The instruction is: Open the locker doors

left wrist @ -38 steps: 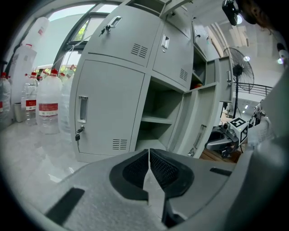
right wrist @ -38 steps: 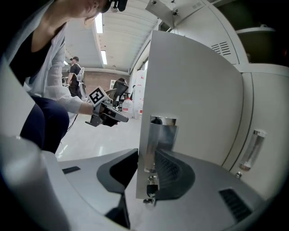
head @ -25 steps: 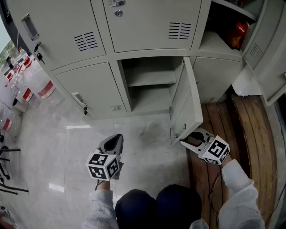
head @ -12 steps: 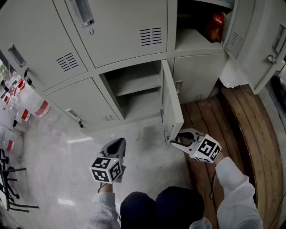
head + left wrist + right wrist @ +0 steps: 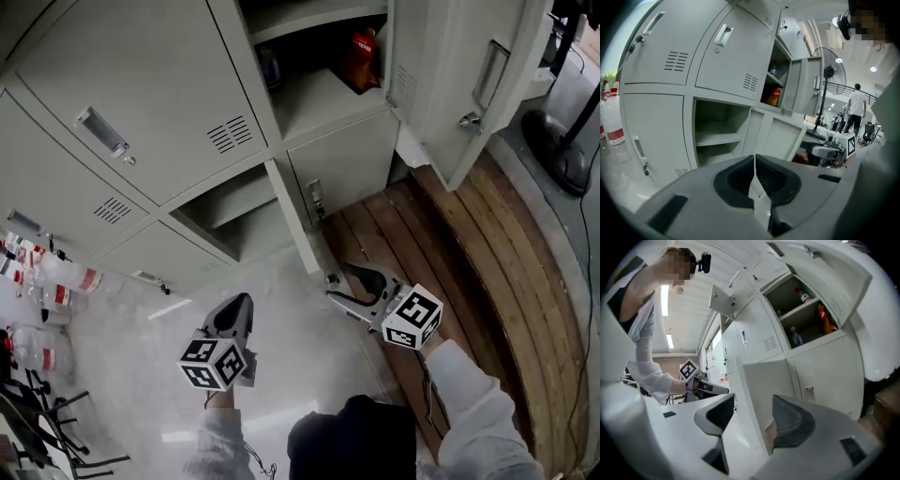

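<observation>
Head view. Grey metal lockers (image 5: 169, 84) fill the upper half of the frame. Below them, at centre and left, a pale glossy floor (image 5: 281, 337) reflects light. At right it meets a platform of brown wooden planks (image 5: 469, 253). A dark round fan base (image 5: 567, 155) stands at the right edge, and clear bottles with red labels (image 5: 56, 281) at the left edge. Right gripper view, upper left: lit ceiling strip lights (image 5: 664, 298).

Lt grey lockers (image 5: 159, 84), brown plank floor (image 5: 478, 253), red/orange packet (image 5: 362, 58), clr bottles (image 5: 67, 278) w/ red-wht labels
</observation>
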Action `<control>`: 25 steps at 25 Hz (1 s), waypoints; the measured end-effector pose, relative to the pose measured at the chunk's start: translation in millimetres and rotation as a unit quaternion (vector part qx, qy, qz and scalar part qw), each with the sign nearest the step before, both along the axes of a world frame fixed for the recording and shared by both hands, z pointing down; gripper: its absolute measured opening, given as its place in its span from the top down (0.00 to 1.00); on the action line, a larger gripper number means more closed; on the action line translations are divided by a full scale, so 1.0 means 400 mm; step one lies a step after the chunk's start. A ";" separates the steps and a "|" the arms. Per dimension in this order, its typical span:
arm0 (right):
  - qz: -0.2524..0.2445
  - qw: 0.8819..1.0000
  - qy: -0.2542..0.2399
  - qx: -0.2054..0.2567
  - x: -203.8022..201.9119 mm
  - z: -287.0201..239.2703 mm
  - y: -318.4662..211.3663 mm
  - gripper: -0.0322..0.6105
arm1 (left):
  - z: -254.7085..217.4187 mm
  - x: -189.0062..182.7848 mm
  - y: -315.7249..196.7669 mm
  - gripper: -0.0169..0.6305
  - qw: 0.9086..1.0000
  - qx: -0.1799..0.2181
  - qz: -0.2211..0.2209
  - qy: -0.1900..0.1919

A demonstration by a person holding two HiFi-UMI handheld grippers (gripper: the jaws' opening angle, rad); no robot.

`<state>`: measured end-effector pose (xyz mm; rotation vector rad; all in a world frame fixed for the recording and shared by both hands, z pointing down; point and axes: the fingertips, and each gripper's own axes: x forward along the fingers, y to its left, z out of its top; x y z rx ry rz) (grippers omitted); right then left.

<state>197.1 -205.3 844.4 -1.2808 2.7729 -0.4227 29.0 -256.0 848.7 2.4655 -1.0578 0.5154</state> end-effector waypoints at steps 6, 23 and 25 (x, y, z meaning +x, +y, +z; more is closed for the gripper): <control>0.108 0.994 -0.024 -0.010 0.088 -0.236 0.063 0.58 | -0.230 0.062 0.064 0.95 1.000 -0.019 -0.009 0.019; 0.117 0.993 0.005 -0.021 0.000 -0.966 0.164 0.58 | -0.998 0.058 0.173 0.95 0.997 0.048 -0.009 0.063; 0.114 0.993 -0.002 -0.023 -0.018 -1.032 0.164 0.58 | -1.065 0.051 0.185 0.95 0.997 0.057 -0.008 0.061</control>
